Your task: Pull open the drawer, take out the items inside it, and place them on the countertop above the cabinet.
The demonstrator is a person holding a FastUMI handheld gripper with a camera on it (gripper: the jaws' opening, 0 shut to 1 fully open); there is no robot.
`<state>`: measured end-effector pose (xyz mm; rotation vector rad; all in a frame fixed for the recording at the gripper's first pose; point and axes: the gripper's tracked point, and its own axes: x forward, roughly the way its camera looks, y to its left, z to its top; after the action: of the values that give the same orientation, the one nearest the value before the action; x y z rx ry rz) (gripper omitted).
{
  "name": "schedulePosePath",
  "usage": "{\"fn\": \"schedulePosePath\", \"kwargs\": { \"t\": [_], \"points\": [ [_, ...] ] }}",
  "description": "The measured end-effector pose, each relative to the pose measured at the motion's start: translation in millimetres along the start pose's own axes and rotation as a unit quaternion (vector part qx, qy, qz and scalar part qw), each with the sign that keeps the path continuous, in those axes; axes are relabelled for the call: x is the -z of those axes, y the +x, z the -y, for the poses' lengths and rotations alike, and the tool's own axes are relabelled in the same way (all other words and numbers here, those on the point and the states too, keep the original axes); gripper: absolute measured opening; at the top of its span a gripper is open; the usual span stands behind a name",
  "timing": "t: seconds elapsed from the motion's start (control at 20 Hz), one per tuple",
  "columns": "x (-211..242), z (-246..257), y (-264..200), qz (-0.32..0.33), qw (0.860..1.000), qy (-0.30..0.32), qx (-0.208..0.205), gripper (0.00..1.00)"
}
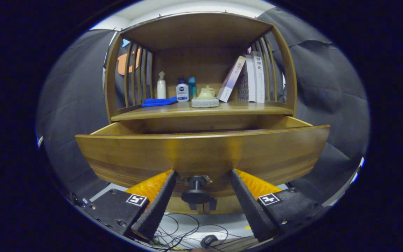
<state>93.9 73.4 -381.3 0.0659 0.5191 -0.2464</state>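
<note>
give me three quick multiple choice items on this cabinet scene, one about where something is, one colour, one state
1. Where is the drawer knob?
A. between the hand-held gripper fingers
B. on the countertop
C. beside the books

2. What colour is the cloth on the countertop?
A. red
B. blue
C. green

3. What state is the drawer in?
A. closed
B. removed
C. pulled out

Answers: 1 A, the knob sits in the gap of the open fingers, untouched. 2 B, the cloth by the bottles is blue. 3 C, the front stands forward of the cabinet with both side walls showing.

Brown wooden drawer [201, 154], dark knob [196, 190], blue cloth [159, 102], seemingly pale-green teapot [206, 92].
</note>
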Motion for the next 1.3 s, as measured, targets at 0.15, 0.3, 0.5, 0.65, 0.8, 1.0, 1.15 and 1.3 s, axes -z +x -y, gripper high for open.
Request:
{"fn": "schedulePosePath", "kwargs": {
  "t": [0.15,0.3,0.5,0.65,0.8,1.0,1.15,1.3],
  "points": [
    [-7,0,20,-0.007,1.000,0.001,-0.003,1.00],
    [-14,0,35,-0.013,1.000,-0.002,-0.004,1.00],
    [-23,-2,61,-0.018,1.000,-0.004,-0.004,1.00],
    [-28,-3,74,-0.021,1.000,-0.004,-0.001,1.00],
    [-34,-3,89,-0.023,1.000,-0.001,0.002,1.00],
    [-42,-4,106,-0.028,1.000,0.009,0.002,1.00],
    [-43,-4,110,-0.029,0.999,0.013,0.010,1.00],
    [-41,-2,111,-0.032,0.999,-0.013,0.014,1.00]
  ]
}}
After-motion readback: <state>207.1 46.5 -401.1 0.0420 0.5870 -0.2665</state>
